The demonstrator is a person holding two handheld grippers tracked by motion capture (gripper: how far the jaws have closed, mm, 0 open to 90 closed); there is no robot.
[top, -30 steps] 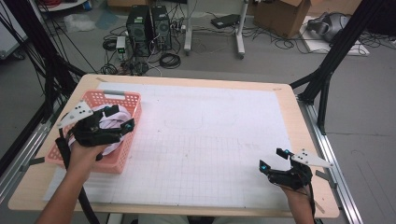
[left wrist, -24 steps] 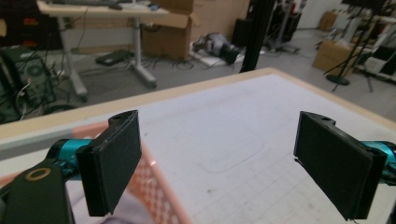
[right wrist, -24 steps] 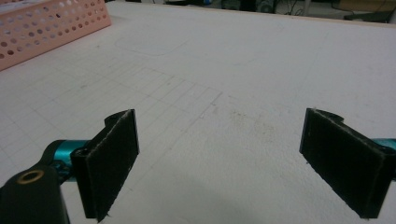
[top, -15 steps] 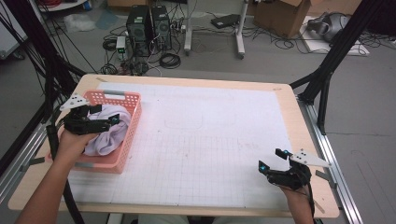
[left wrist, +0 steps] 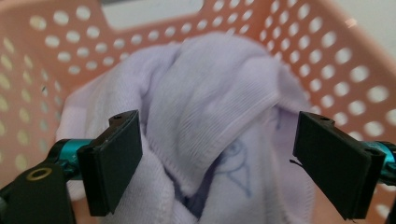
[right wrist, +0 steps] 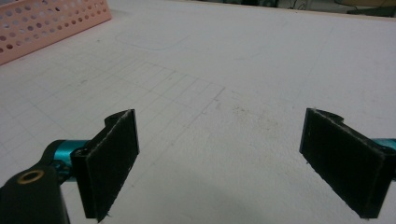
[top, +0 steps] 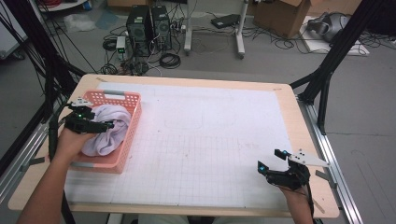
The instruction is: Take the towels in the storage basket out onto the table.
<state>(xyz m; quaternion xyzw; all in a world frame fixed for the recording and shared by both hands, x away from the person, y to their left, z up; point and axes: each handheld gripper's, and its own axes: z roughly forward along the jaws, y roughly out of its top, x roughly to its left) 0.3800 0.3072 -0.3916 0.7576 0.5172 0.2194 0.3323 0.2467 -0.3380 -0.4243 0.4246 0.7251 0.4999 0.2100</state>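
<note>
At the left end of the table (top: 196, 116), a person's left gripper (top: 108, 125) hangs over a pink perforated plastic basket (top: 133, 122), its jaws spread wide and holding nothing. A crumpled white garment (top: 109, 133) lies heaped inside the basket, filling most of it and rising about level with the rim. In the left gripper view, the cloth (left wrist: 210, 116) sits between and just beyond the two black pads (left wrist: 114, 163), with a folded, ribbed hem drooping toward the camera and a faint blue printed outline showing on the fabric beneath; whether either pad touches the cloth cannot be told. The basket's holed walls (left wrist: 336, 60) curve round behind the garment.

Well apart, near the table's front right corner, the right gripper (top: 270, 161) rests low over the white gridded mat (top: 219, 154), released as well, its jaws standing wide apart with bare mat between them. In the right gripper view, its pads (right wrist: 114, 158) frame the pencilled grid and a faint smudge on the mat (right wrist: 243, 112), while one corner of the pink basket (right wrist: 46, 23) shows far off at the upper left.

Beyond the table, computer towers (top: 149, 25) and loose cables lie on the grey floor.
</note>
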